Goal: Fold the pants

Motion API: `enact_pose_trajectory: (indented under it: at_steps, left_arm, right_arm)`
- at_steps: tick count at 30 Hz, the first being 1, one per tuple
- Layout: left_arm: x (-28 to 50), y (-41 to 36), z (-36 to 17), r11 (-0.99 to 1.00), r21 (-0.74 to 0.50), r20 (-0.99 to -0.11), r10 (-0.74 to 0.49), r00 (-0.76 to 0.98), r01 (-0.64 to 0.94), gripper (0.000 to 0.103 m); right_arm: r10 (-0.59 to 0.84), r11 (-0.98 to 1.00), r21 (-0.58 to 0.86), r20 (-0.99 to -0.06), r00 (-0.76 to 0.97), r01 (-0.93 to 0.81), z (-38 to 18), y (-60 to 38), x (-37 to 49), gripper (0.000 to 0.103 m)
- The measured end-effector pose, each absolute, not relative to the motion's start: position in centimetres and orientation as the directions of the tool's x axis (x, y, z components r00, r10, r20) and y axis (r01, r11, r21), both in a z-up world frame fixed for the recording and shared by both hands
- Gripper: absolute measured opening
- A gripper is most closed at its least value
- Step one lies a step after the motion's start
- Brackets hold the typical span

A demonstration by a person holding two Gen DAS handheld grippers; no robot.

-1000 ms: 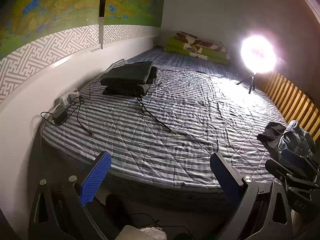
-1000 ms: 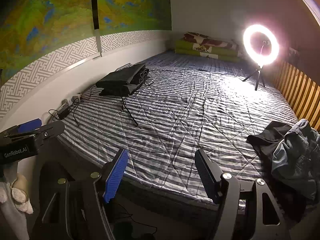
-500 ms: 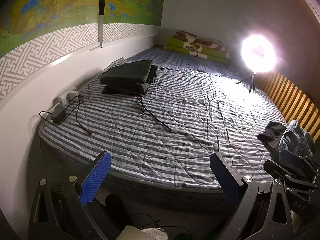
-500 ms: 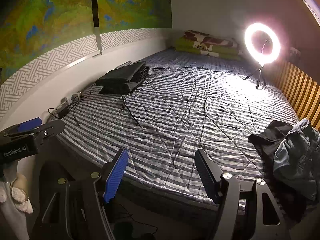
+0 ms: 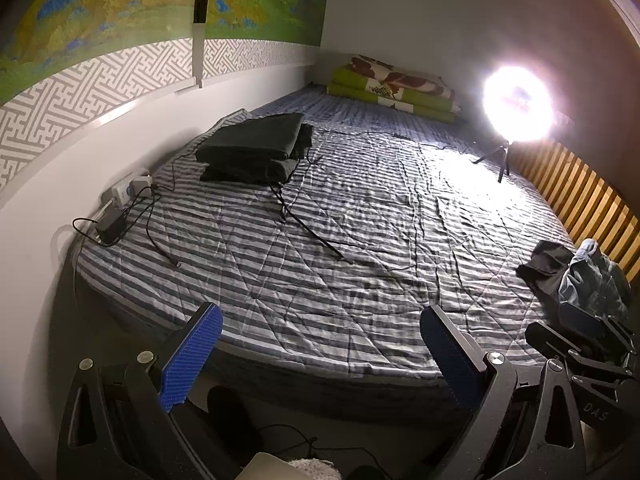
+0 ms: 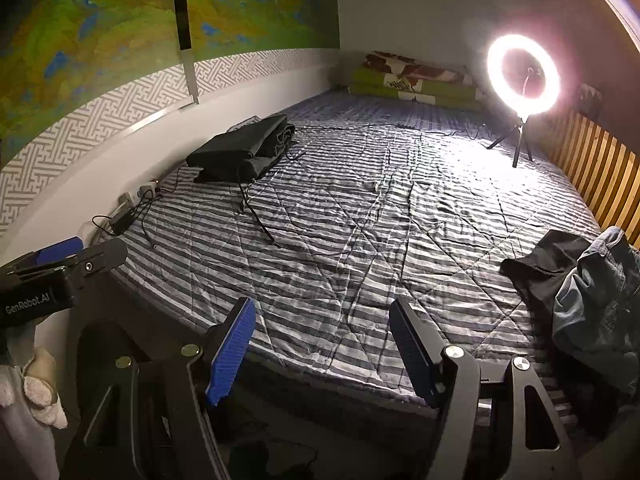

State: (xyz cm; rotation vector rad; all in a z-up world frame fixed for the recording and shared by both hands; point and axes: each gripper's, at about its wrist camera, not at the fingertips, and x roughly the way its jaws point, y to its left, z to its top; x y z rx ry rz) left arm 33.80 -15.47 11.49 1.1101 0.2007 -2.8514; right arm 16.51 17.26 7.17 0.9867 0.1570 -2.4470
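Both grippers, left gripper (image 5: 320, 348) and right gripper (image 6: 322, 344), hover spread and empty at the striped bed's (image 6: 360, 220) near edge. Crumpled blue denim pants (image 6: 596, 304) lie heaped far right atop a black garment (image 6: 540, 260); grabbing blindly could snag both.

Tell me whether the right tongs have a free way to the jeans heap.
Probably yes: the right tongs stand open and empty, and only bare striped bedding lies between them and the jeans.
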Motion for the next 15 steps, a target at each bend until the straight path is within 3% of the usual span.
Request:
enact_pose_trajectory:
  at_steps: [15]
  left_arm:
    - [29.9, -15.1, 9.1, -0.993, -0.083, -0.712, -0.004, -0.703, 0.09, 0.101]
  right_arm:
    - [-0.381, -0.889, 0.11, -0.718, -0.582, 0.445, 4.9, 17.5, 13.9, 0.066]
